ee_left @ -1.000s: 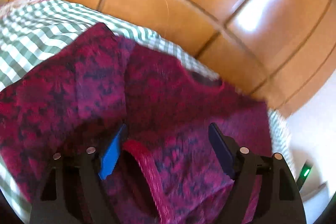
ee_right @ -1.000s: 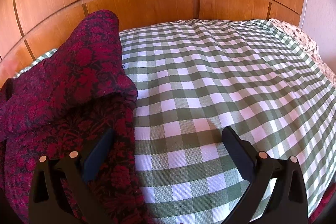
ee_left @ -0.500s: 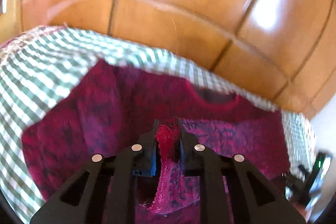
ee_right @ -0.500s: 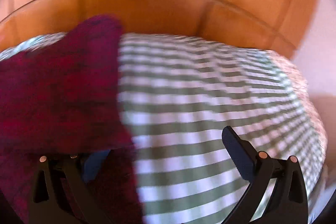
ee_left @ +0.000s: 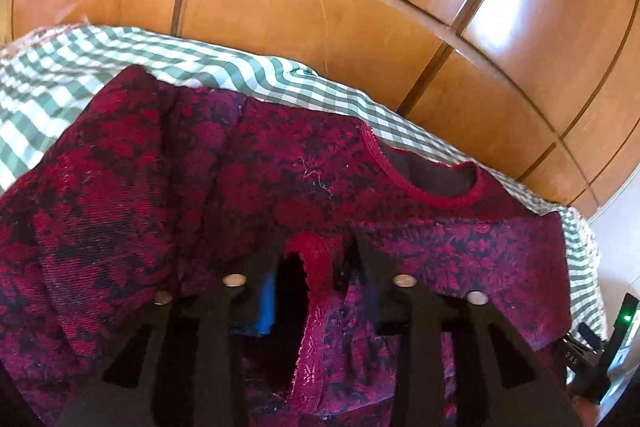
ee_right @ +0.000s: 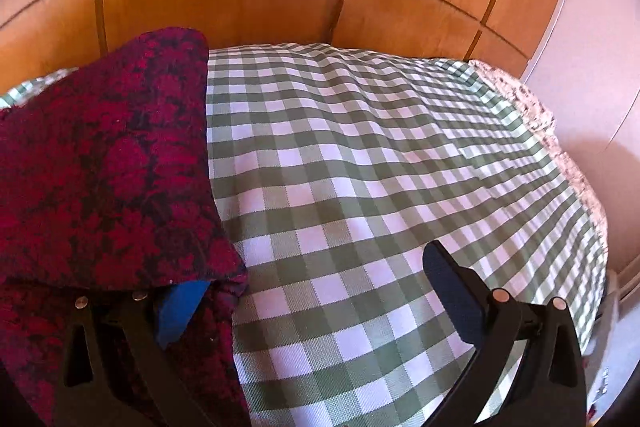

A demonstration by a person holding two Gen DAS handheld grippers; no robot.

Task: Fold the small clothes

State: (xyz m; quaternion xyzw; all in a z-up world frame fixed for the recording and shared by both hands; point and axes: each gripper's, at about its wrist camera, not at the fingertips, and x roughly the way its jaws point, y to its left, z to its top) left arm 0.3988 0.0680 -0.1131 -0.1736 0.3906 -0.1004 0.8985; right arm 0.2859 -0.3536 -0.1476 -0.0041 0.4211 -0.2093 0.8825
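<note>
A dark red patterned sweater (ee_left: 280, 163) lies on a green checked cloth (ee_left: 80, 67), its neckline (ee_left: 436, 195) toward the far right. My left gripper (ee_left: 316, 245) sits low over the sweater with its jaws opening. A red ribbed cuff (ee_left: 316, 259) stands loose between them, with a dark gap on its left side. In the right wrist view the sweater (ee_right: 104, 167) fills the left side. My right gripper (ee_right: 316, 287) is open wide. Its left finger with the blue pad (ee_right: 180, 311) is tucked under the sweater's folded edge, and its right finger (ee_right: 452, 287) hangs over bare checked cloth (ee_right: 360, 167).
A glossy wooden panelled wall (ee_left: 320, 7) runs close behind the bed. A white wall (ee_right: 592, 47) stands at the right. The cloth's flowered border (ee_right: 520, 95) marks the right edge. A dark device with a green light (ee_left: 624, 319) sits past the sweater at lower right.
The left gripper went from wide open to shut on the red cuff, and now its jaws have parted again. The right gripper's view swung, and the sweater's fold now covers its left finger.
</note>
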